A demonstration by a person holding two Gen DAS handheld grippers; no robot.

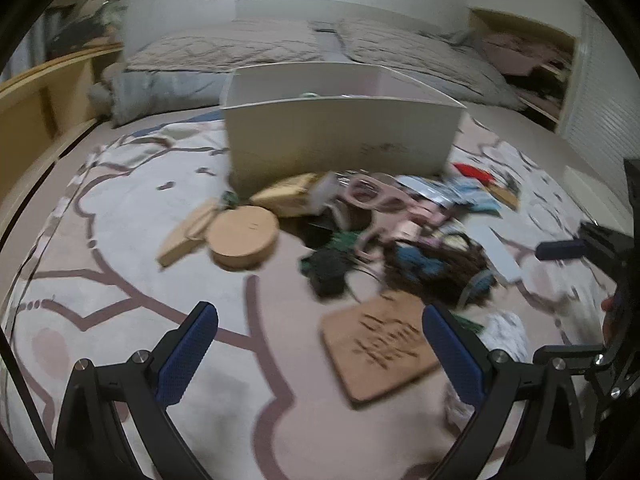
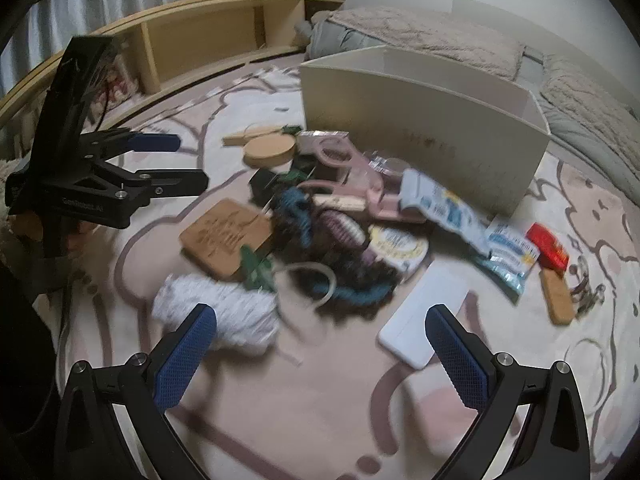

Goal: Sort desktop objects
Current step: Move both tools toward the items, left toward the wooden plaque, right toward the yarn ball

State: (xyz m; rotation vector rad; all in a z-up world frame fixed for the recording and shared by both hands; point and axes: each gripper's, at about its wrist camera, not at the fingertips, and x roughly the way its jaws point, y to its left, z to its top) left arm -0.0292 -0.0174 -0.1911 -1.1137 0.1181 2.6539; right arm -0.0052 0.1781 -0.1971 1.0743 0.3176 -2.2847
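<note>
Most of the sorting is still ahead of me, I judge: the pile (image 2: 340, 216) lies heaped on the rug (image 2: 280, 420) in front of the box (image 2: 420, 120), which shows only a hint of contents. My left gripper (image 1: 320, 356) and right gripper (image 2: 320, 354) both hang with fingers spread, empty. The pile sits at twelve o'clock from each; the cork board (image 1: 380, 352) lies between my left fingers, not gripped.

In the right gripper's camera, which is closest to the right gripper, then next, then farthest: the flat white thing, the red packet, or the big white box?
1. Flat white case: lies on the rug just ahead of the right gripper, by its right finger.
2. Red packet: farther out, on the right.
3. Big white box: farthest, behind the pile.
</note>
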